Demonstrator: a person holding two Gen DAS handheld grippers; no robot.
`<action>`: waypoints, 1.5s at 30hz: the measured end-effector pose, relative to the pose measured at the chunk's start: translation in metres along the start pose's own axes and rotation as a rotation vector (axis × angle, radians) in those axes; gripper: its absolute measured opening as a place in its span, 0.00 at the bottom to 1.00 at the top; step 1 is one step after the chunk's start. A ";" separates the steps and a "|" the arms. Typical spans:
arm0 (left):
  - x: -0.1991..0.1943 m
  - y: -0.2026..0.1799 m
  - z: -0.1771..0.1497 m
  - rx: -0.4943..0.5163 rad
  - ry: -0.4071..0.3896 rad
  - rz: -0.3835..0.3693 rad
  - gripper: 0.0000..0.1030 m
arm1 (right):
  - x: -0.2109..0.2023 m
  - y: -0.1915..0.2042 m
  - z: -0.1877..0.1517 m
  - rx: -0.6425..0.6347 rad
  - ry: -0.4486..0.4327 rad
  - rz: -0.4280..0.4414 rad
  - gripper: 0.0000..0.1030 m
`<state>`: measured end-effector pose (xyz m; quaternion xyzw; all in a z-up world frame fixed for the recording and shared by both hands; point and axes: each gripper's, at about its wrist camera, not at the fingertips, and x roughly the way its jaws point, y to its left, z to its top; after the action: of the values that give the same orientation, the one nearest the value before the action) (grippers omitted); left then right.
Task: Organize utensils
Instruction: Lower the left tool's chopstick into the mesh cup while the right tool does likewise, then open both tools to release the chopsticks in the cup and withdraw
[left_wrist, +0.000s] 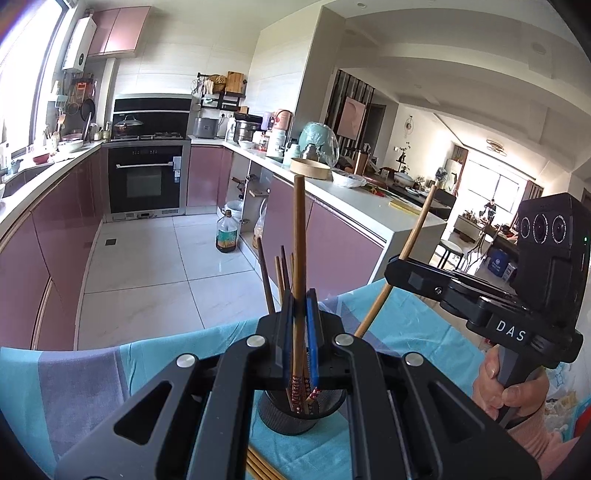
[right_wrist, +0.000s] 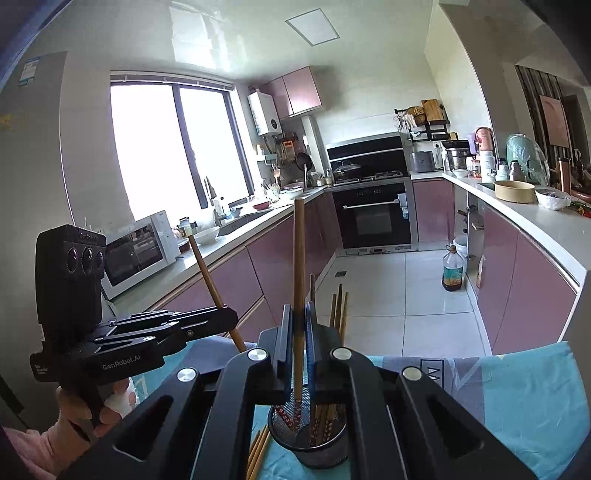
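A black mesh holder (left_wrist: 291, 413) stands on the blue cloth and holds several chopsticks; it also shows in the right wrist view (right_wrist: 314, 439). My left gripper (left_wrist: 300, 317) is shut on a wooden chopstick (left_wrist: 299, 236), upright, its patterned tip just above the holder's mouth. My right gripper (right_wrist: 298, 325) is shut on another chopstick (right_wrist: 298, 258), upright, its tip inside the holder. Each gripper also shows in the other view, the right one (left_wrist: 391, 271) and the left one (right_wrist: 231, 319).
Loose chopsticks (right_wrist: 258, 450) lie on the blue cloth (left_wrist: 92, 387) beside the holder, and also show in the left wrist view (left_wrist: 262, 467). Beyond the table edge are pink kitchen cabinets (left_wrist: 59, 229), an oven (left_wrist: 146, 177) and an oil bottle (left_wrist: 226, 232) on the floor.
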<state>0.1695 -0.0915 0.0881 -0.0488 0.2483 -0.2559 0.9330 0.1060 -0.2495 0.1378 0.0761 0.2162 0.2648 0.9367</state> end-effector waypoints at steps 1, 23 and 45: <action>0.002 0.000 -0.002 -0.003 0.010 0.005 0.07 | 0.003 -0.001 -0.001 0.000 0.010 -0.001 0.05; 0.034 0.015 -0.022 -0.007 0.211 -0.019 0.07 | 0.067 -0.009 -0.026 0.021 0.251 -0.024 0.05; -0.007 0.047 -0.040 -0.066 0.081 0.087 0.37 | 0.037 0.004 -0.046 0.030 0.194 0.006 0.25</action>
<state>0.1659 -0.0460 0.0461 -0.0582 0.2962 -0.2085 0.9303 0.1124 -0.2252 0.0842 0.0649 0.3097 0.2707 0.9092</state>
